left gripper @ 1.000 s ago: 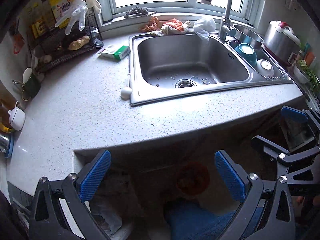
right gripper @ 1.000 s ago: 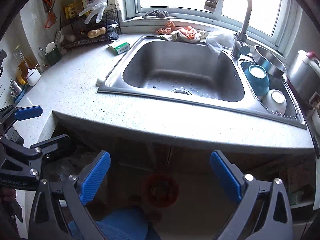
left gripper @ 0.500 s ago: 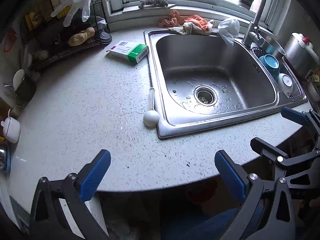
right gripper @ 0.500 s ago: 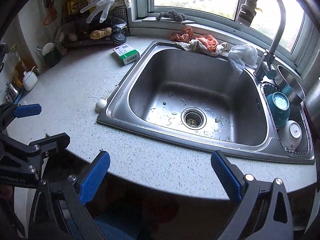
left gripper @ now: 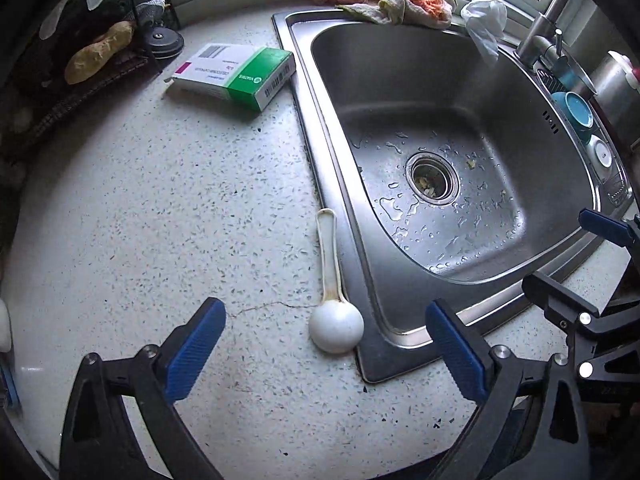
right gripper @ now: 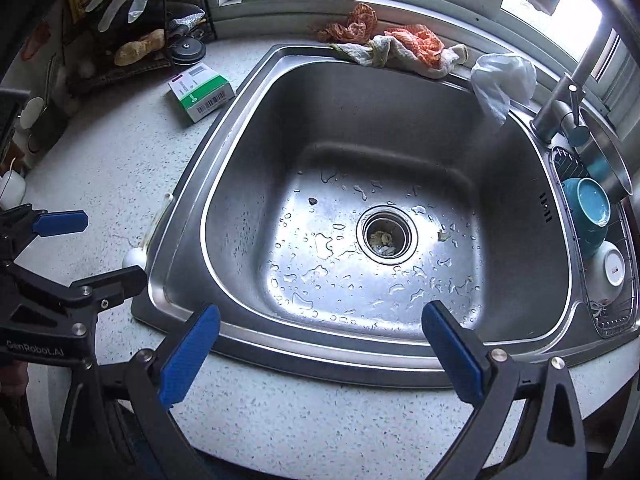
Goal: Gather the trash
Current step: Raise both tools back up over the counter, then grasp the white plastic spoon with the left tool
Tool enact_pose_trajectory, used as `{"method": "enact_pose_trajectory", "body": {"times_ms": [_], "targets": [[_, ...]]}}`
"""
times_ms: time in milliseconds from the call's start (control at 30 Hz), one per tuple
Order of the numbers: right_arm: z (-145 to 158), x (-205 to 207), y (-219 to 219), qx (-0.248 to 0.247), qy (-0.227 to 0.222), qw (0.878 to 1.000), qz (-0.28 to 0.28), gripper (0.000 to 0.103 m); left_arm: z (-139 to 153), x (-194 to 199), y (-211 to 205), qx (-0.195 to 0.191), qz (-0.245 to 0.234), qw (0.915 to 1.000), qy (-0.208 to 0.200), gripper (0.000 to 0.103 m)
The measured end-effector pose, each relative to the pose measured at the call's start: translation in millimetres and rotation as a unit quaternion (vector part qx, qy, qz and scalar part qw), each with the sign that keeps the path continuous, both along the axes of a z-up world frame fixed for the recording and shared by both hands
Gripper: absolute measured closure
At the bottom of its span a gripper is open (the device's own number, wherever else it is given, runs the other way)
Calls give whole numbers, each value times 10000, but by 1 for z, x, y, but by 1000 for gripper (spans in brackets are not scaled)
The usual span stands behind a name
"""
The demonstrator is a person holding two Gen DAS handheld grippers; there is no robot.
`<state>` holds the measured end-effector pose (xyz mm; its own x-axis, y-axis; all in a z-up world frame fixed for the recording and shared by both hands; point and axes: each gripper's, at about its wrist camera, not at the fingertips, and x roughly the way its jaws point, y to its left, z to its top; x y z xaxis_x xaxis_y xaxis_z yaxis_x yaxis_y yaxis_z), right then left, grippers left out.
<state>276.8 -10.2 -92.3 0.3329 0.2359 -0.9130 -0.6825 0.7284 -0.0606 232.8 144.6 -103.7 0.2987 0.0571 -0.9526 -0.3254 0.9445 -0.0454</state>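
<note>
Since both claws hang released with nothing between their blue pads, I have no trash in hand yet. My left claw (left gripper: pixel 324 348) hovers over the counter (left gripper: pixel 160 220) with the white spoon (left gripper: pixel 335 316) just ahead of it, lying along the left rim of the sink (left gripper: pixel 344 240). My right claw (right gripper: pixel 320 344) faces the basin. The likely trash is the green-and-white box (left gripper: pixel 236 74) on the far counter, and the crumpled plastic bag (right gripper: pixel 502 80) on the far right rim beside the tap (right gripper: pixel 560 116).

The risk, as I judge it, is picking wrong: the spoon is closest but may be no trash at all. Pinching the flat box could skid it into the sink, and the thin bag could slip from the pads or snag on the tap.

I see no bin anywhere. The scraps in the drain (right gripper: pixel 385 237) are too small to identify, and the box's print is unreadable.
</note>
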Motion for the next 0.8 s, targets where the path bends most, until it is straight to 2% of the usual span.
{"method": "enact_pose_trajectory", "body": {"times_ms": [133, 200, 333, 433, 500, 667, 800], "targets": [[-2, 7, -1, -50, 65, 9999, -88, 2, -12, 6, -1, 1, -20, 9997, 225, 17], [-1, 10, -2, -39, 65, 9999, -119, 2, -15, 7, -1, -61, 2, 9996, 271, 28], [3, 13, -3, -23, 41, 9999, -122, 2, -15, 7, -4, 44, 65, 9996, 270, 31], [1, 15, -2, -23, 50, 9999, -125, 2, -16, 9, -5, 116, 94, 9995, 272, 39], [1, 16, -2, -18, 47, 9999, -130, 2, -15, 8, -8, 85, 65, 9997, 234, 48], [2, 13, -2, 2, 39, 9999, -103, 2, -12, 10, -18, -75, -11, 9999, 130, 77], [3, 8, -1, 6, 21, 10000, -48, 2, -13, 6, -21, -113, 39, 9999, 100, 77]]}}
